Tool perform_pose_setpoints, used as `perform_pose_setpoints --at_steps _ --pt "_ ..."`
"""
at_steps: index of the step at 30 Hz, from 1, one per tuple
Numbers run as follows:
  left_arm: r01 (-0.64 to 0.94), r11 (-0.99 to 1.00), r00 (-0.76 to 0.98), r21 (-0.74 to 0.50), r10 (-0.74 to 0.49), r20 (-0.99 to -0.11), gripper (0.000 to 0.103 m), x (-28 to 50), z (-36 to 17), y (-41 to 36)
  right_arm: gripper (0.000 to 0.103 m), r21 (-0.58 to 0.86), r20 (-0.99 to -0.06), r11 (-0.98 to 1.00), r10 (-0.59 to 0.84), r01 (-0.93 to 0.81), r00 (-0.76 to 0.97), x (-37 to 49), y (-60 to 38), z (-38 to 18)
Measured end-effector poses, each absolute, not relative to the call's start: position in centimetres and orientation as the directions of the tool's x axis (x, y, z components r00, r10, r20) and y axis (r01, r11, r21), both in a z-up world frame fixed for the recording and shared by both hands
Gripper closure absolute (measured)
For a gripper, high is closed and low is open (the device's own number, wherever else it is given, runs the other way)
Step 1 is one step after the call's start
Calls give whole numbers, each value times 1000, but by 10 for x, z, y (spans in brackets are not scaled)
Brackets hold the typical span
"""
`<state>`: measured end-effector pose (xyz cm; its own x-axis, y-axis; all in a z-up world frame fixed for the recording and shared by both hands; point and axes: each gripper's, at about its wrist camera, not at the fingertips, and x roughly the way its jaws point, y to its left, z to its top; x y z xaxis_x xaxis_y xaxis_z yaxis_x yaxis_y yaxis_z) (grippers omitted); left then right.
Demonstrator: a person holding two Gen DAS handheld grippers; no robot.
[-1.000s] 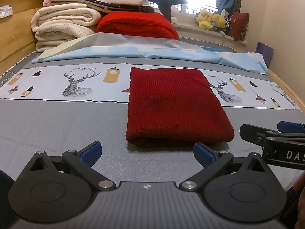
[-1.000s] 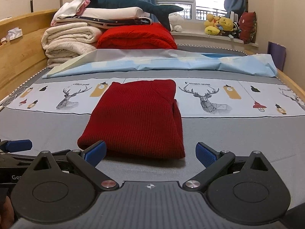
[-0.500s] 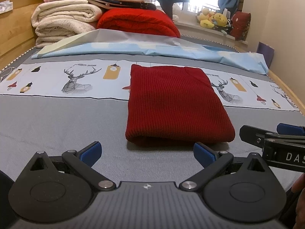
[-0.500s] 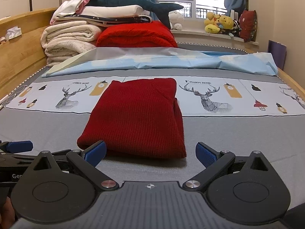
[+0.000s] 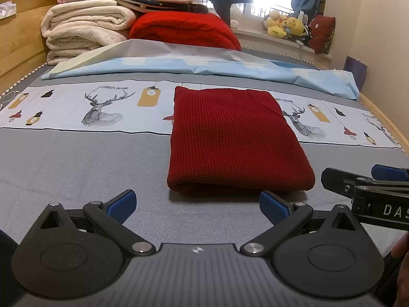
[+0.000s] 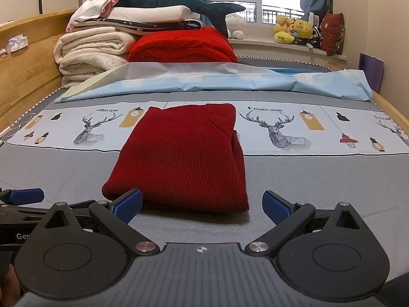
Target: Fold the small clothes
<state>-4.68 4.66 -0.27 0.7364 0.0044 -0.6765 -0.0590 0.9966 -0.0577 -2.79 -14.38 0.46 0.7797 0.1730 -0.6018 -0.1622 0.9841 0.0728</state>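
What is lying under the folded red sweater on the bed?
The red sweater rests on the grey mattress cover, its far end over the deer-print strip. Anything directly beneath is hidden.

Ahead of your spread jaws, the bed (image 5: 76, 168), grey with a deer-printed band, carries a folded red sweater (image 5: 235, 143). Beyond it lie a pale blue sheet (image 5: 204, 64), stacked cream blankets (image 5: 84, 30) and a red blanket (image 5: 184, 29).

A dark red waffle-knit sweater (image 5: 235, 138) lies on a grey bed cover (image 5: 76, 163) crossed by a white band printed with black deer and yellow lamps (image 5: 102, 107). Gripper pads (image 6: 277, 208) are blue; the far sheet (image 6: 204, 81) is pale blue.
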Motion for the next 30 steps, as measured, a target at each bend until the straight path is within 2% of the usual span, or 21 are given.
perform_pose_setpoints --at_steps 30 --pt "-56 997 736 -59 1 -677 1 -47 -3 45 4 77 -606 984 173 -159 776 -28 -143 3"
